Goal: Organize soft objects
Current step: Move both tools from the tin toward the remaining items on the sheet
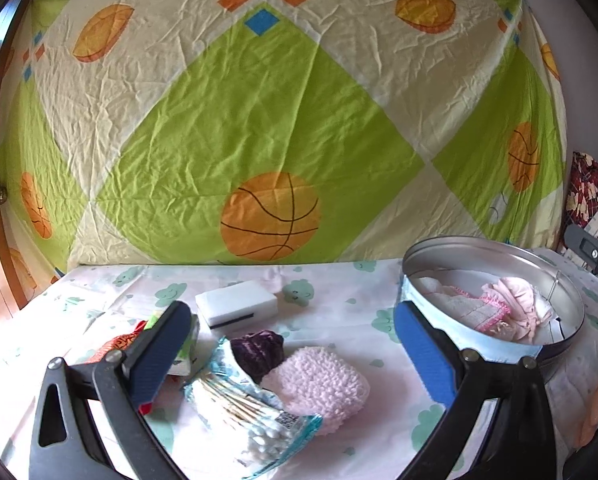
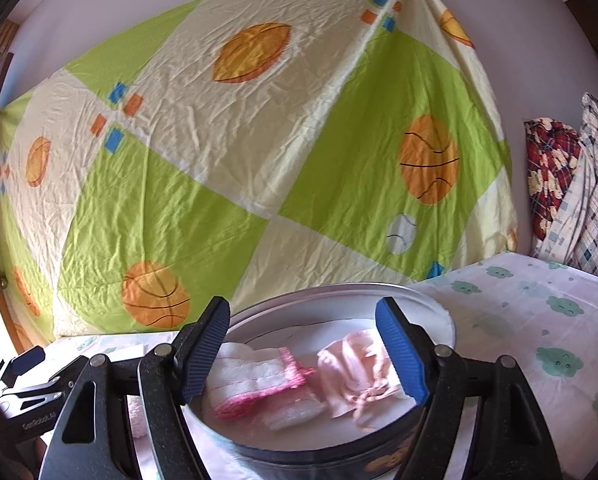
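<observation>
Pink fluffy pad (image 1: 319, 386) lying on the cloud-print sheet (image 1: 339, 304), touching a purple velvet scrunchie (image 1: 259, 350) and pinned at one edge under a cotton swab packet (image 1: 251, 420). Left gripper (image 1: 295, 352) spread wide and empty, framing all three at once. Round metal tin (image 1: 495, 308) off to the right, already holding a pink-trimmed towel (image 2: 255, 380) and a pale pink cloth (image 2: 363, 376). Right gripper (image 2: 303, 352) likewise spread and empty, hovering at the tin's near rim.

Likely trouble: closing on the pad and dragging the swab packet along (not a soft thing), or snagging the scrunchie too. Possible knock of the tin by the left gripper's right finger (image 1: 423, 348), just beside its wall.
</observation>
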Motion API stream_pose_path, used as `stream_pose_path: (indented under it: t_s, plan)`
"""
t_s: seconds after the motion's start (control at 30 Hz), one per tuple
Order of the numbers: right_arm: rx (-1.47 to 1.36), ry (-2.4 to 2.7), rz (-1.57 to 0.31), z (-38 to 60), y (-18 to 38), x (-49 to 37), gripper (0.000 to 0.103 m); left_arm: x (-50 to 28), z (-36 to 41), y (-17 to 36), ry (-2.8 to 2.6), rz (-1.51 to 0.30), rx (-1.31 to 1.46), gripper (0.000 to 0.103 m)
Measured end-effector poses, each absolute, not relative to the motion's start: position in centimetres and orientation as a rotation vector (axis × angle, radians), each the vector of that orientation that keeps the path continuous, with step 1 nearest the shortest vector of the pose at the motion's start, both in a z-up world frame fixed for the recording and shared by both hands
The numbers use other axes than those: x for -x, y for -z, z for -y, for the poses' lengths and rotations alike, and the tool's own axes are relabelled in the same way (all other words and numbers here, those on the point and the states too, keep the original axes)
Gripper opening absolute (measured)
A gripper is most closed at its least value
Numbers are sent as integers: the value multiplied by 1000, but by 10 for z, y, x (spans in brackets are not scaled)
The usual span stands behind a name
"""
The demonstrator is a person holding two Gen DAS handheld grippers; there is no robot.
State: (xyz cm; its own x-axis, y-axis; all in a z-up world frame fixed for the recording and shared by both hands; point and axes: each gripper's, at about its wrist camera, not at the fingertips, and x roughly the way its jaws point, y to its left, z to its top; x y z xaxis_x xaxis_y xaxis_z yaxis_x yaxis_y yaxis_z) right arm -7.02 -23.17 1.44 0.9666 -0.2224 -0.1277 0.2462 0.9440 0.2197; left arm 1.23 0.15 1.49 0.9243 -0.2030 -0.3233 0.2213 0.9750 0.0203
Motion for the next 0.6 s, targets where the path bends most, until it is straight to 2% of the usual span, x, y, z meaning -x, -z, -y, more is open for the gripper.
stream_pose_path:
  t_s: [0.6]
  plan:
    - [-129,-15,-290,128,-8,22,77,-52,-100,-9,52,-382,-15,103]
